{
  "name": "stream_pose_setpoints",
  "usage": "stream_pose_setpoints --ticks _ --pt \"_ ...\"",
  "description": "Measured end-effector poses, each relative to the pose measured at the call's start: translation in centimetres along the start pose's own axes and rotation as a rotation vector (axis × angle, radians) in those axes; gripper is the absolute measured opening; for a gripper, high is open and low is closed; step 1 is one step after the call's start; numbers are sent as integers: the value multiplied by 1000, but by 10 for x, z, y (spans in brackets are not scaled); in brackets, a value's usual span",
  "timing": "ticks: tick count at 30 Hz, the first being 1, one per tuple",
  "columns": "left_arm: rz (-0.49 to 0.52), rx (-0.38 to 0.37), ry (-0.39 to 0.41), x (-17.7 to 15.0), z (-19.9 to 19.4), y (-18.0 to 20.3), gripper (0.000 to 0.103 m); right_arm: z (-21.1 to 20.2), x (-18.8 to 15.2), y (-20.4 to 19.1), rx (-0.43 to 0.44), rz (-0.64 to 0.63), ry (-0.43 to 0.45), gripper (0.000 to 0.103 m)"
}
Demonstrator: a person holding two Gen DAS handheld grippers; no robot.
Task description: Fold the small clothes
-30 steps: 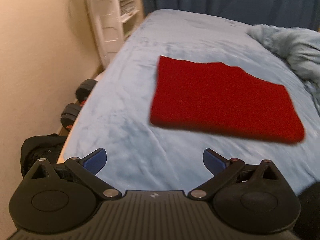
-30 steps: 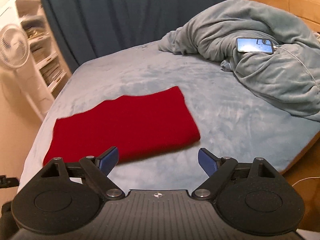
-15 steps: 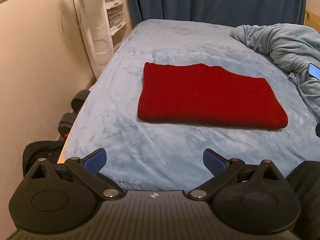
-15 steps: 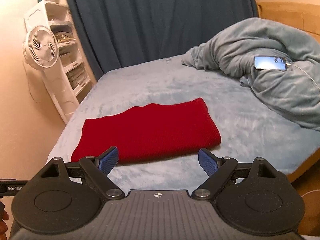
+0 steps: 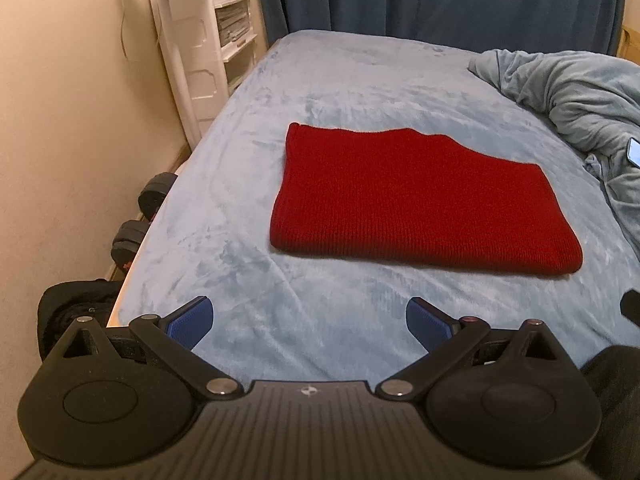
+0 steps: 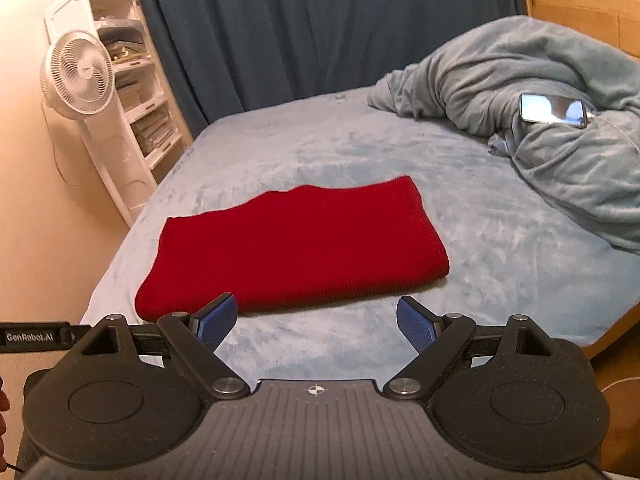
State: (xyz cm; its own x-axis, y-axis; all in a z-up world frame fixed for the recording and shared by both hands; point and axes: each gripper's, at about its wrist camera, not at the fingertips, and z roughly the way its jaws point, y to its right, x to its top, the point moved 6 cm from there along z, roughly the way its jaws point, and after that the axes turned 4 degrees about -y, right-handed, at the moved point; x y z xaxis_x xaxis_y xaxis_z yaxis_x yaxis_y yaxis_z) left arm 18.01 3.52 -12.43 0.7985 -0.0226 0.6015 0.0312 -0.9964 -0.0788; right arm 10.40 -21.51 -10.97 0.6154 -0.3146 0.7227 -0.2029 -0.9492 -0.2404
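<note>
left claw (image 5: 307,324) wide | right claw (image 6: 316,322) wide | dumbbells (image 5: 142,216) left view only | whole phone (image 6: 554,110) right view

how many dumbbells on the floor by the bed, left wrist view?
2. One dumbbell lies against the bed's edge near the wall, the other dumbbell just nearer the camera. More may be hidden under the bed or behind the black bag.

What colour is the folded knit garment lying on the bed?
Deep red, plain with no pattern: the folded knit garment shows best in the left wrist view.
</note>
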Motion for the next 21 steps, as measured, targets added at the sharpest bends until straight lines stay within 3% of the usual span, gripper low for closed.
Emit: stream_pose_setpoints --ticks 13,17,21 --pt "-47 22 6 47 32 -2 103 45 27 37 -62 106 -20 88" --pt "-60 31 3 57 44 -6 103 79 35 62 -53 223 -61 88" --pt "-64 54 -4 64 60 -11 103 117 32 92 -17 436 -134 88"
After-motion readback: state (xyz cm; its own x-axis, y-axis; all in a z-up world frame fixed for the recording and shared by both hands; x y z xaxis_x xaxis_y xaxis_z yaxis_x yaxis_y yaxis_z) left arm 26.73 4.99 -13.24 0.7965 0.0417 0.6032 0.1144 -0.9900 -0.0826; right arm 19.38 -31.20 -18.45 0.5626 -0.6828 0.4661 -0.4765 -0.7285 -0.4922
